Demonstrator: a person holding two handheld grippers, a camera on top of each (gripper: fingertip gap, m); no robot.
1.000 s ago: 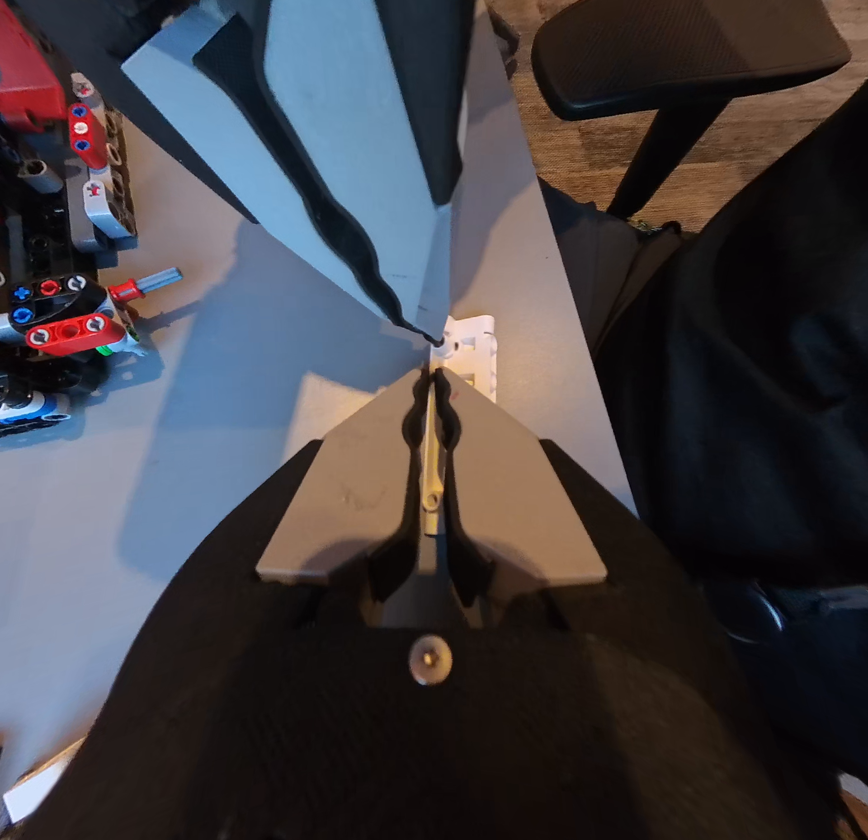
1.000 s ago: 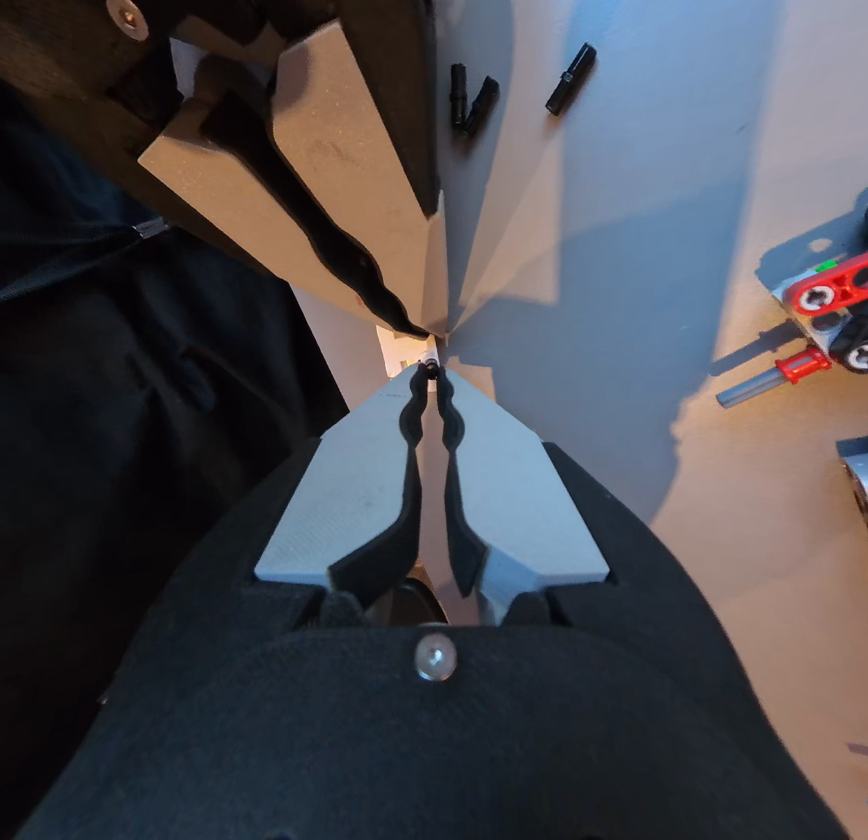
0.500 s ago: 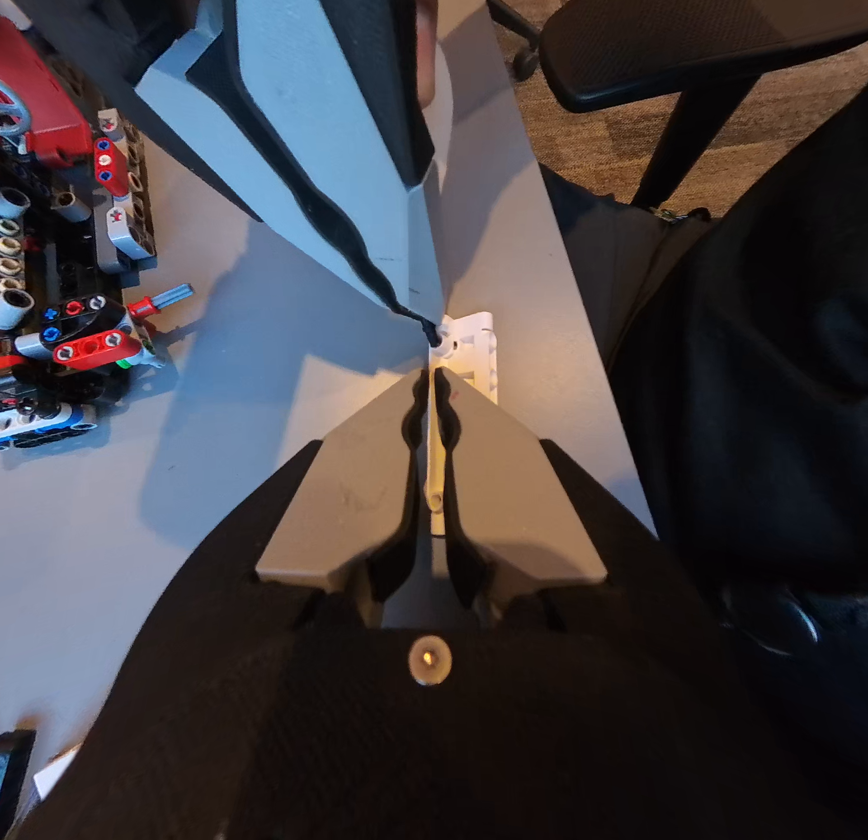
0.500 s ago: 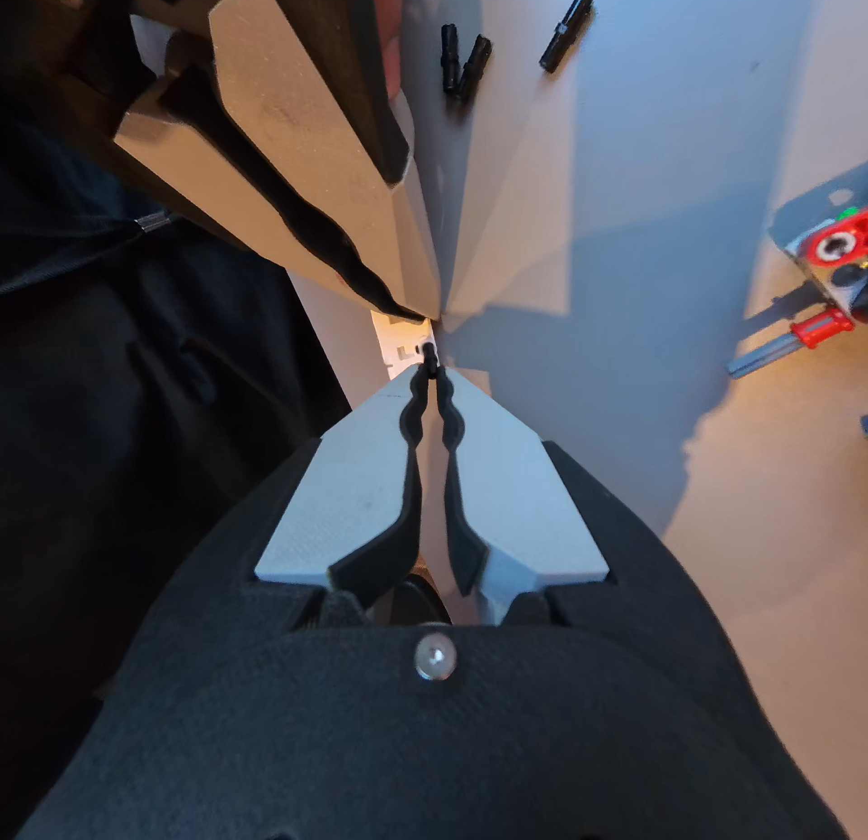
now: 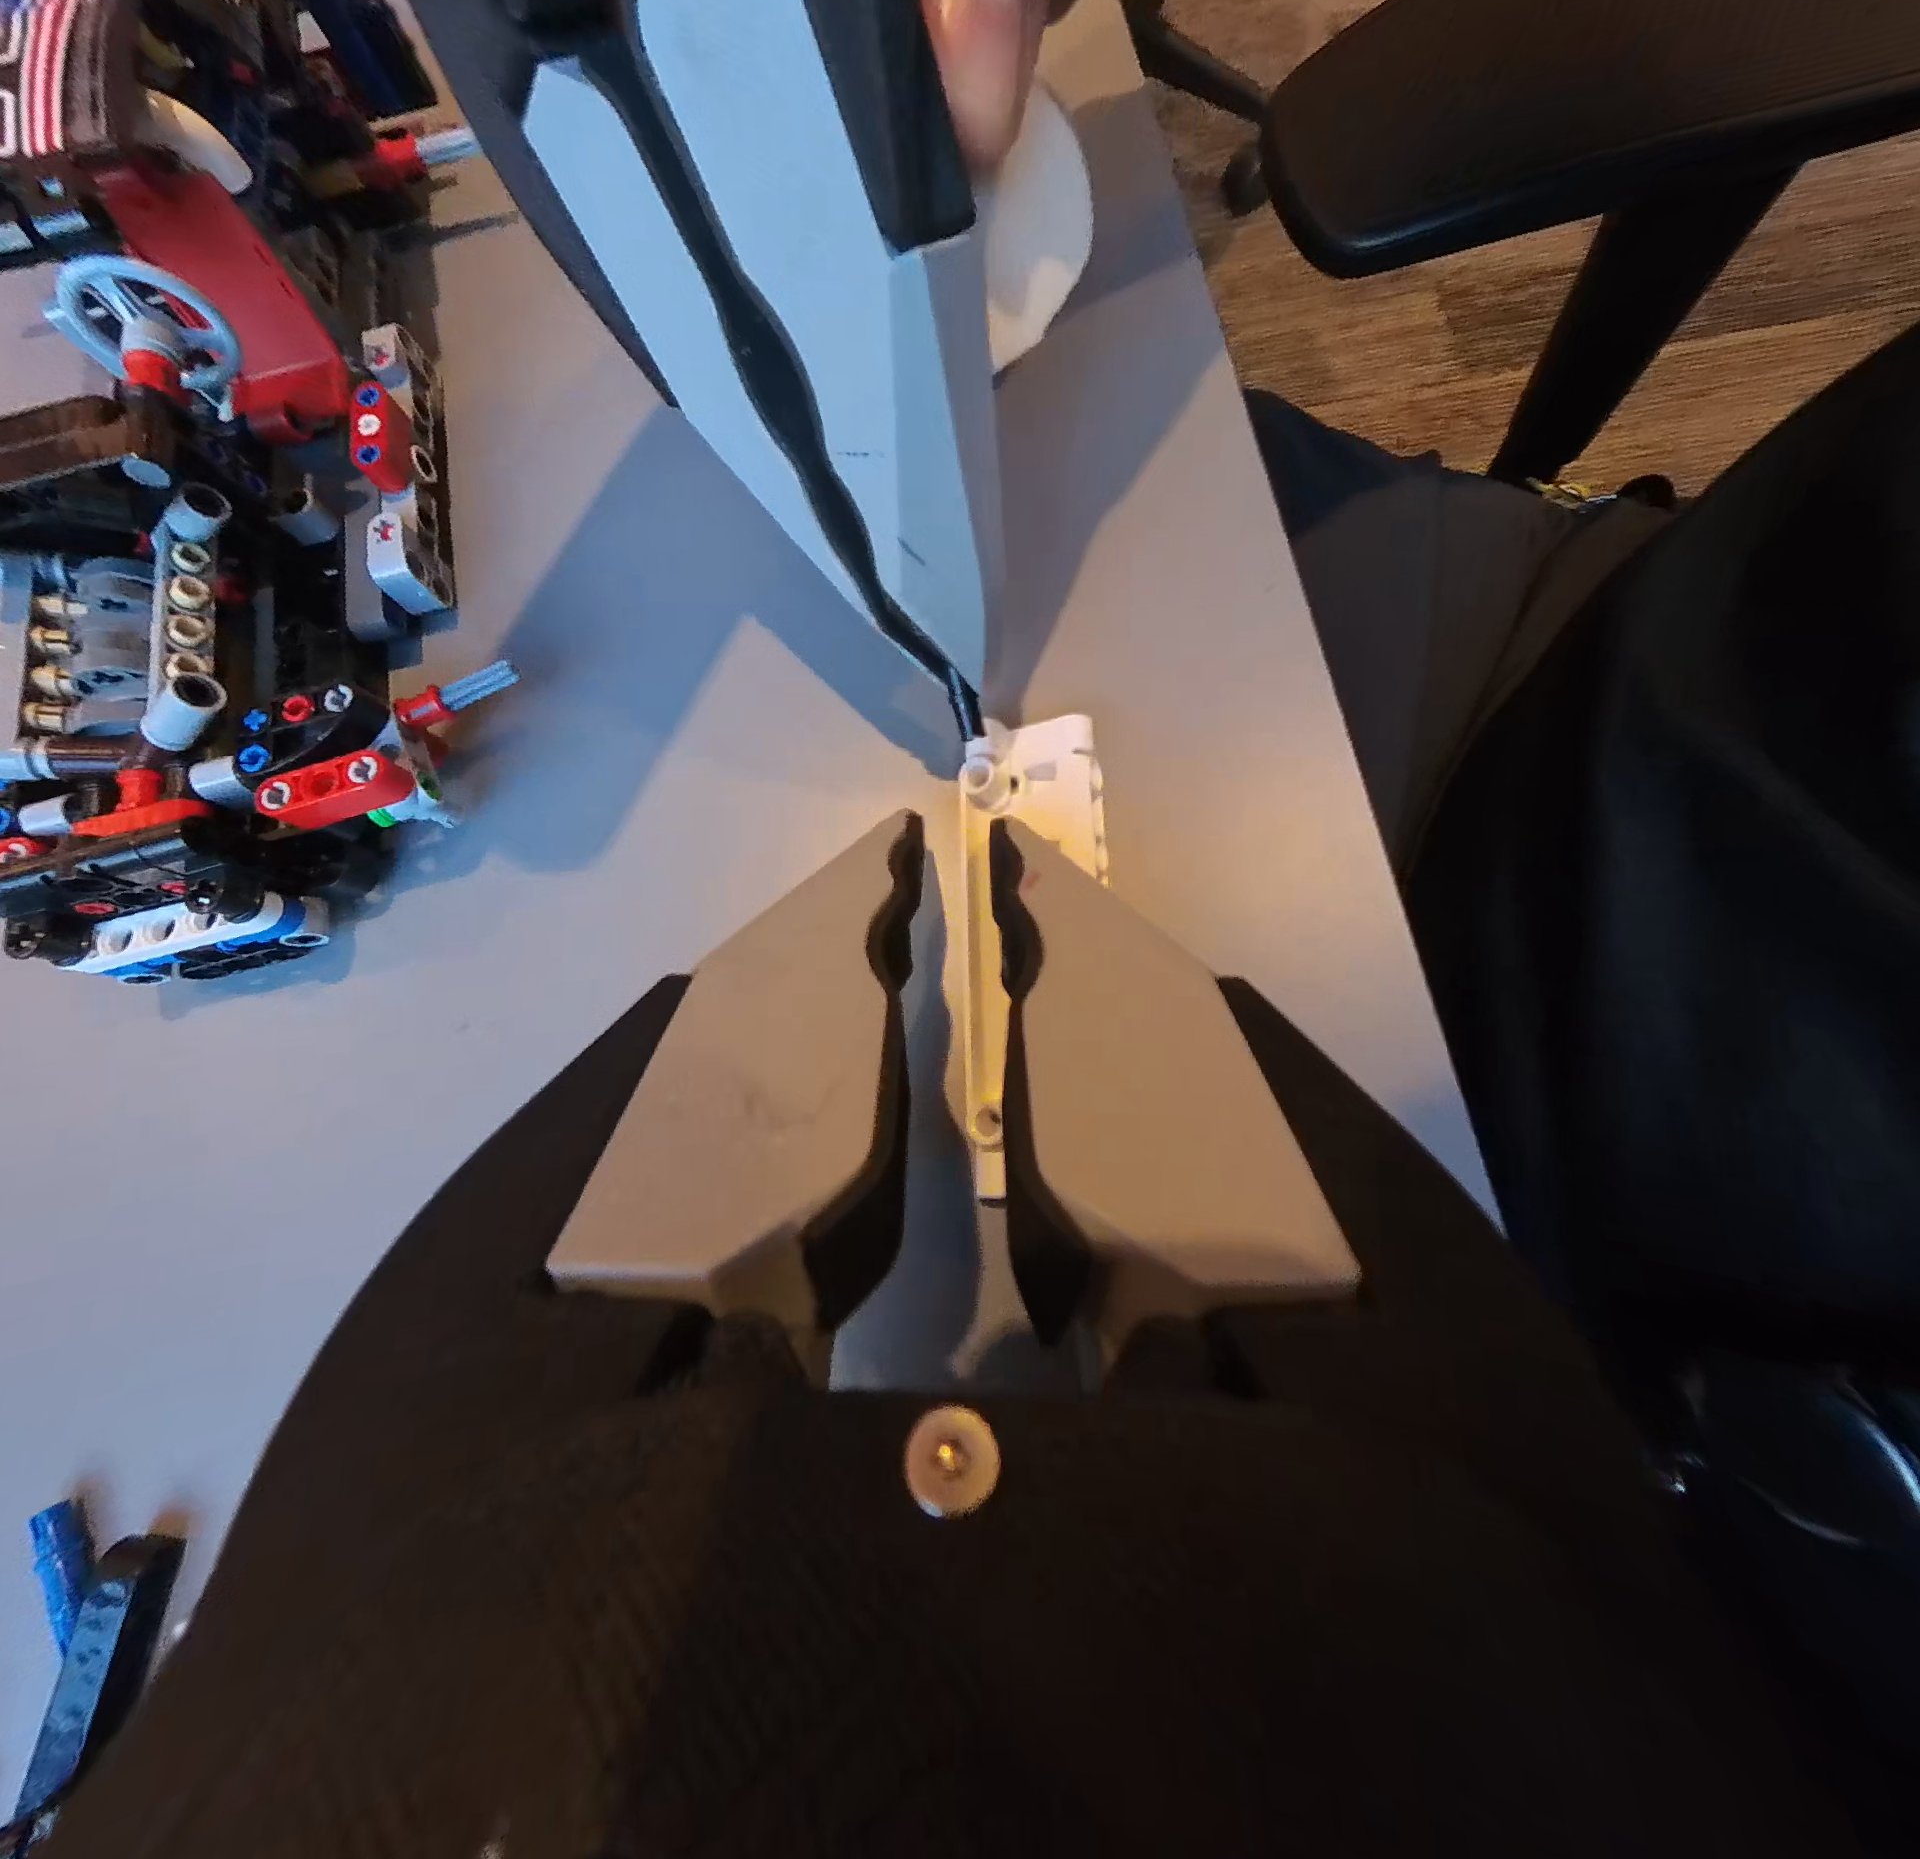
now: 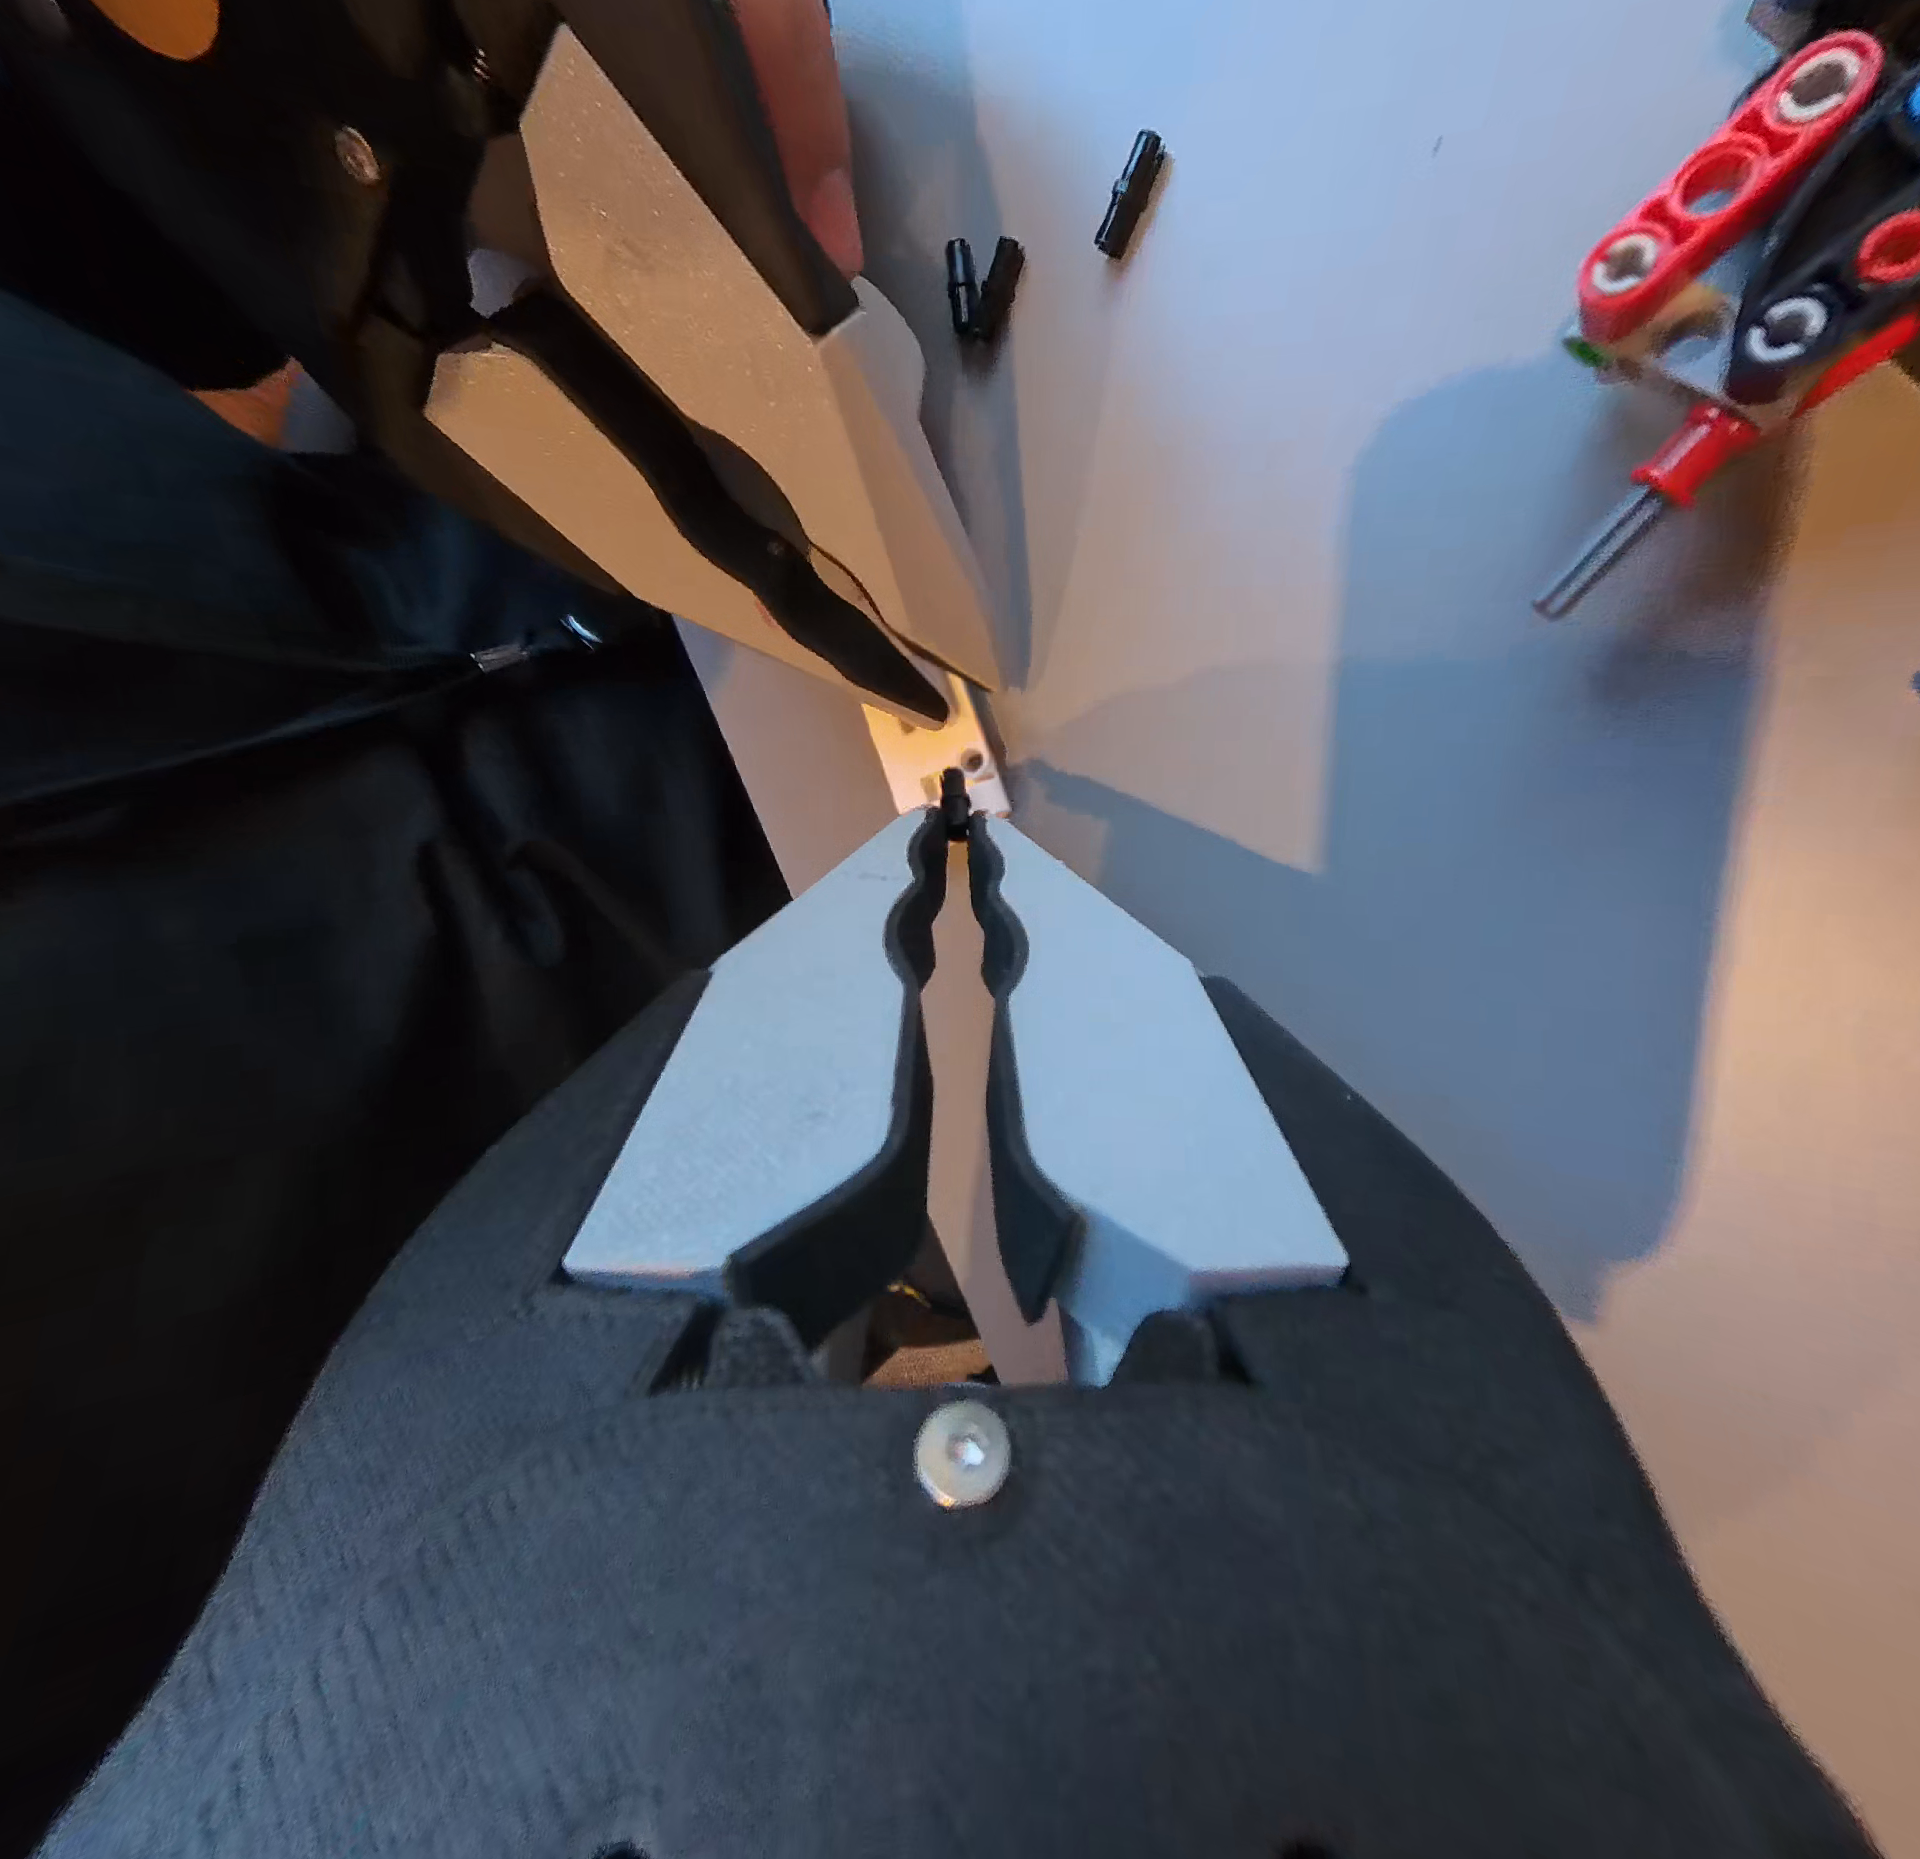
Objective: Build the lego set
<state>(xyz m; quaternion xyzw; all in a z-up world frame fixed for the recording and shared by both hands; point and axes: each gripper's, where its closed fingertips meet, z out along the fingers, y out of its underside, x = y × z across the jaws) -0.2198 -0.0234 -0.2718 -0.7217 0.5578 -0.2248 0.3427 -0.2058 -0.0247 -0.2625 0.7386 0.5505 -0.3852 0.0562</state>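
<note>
The white panel (image 5: 1049, 770) lies on the table (image 5: 623, 1030) at its near edge, well apart from the half-built model (image 5: 208, 666). The left gripper (image 5: 951, 843) has its jaws slightly apart around the panel's long rib; whether the right-hand pad actually touches the rib I cannot tell, and the left-hand one stands clear of it, so the panel looks loosely bracketed and not truly clamped. The right gripper (image 6: 954, 822) is pressed together on a black pin (image 6: 952, 786), held at the very tips, its free end at a hole in the corner of the panel.

Handling, as a judgement: the panel is light, stiff, smooth plastic, so it would slide on the table under a push unless braced; the rib is the sensible place to grip it, low and near the hole end. The pin is tiny, hard and slippery, and would twist or pop out of the tips if pushed off axis. It should be held by its rear half, leaving the front half free to enter the hole, and pressed straight in.

Beyond the panel from the right gripper lie three spare pins (image 6: 987, 271) on the table. A chair (image 5: 1558, 95) stands past the table's edge.

No brand mark or readable writing shows on the panel, pins or grippers.
</note>
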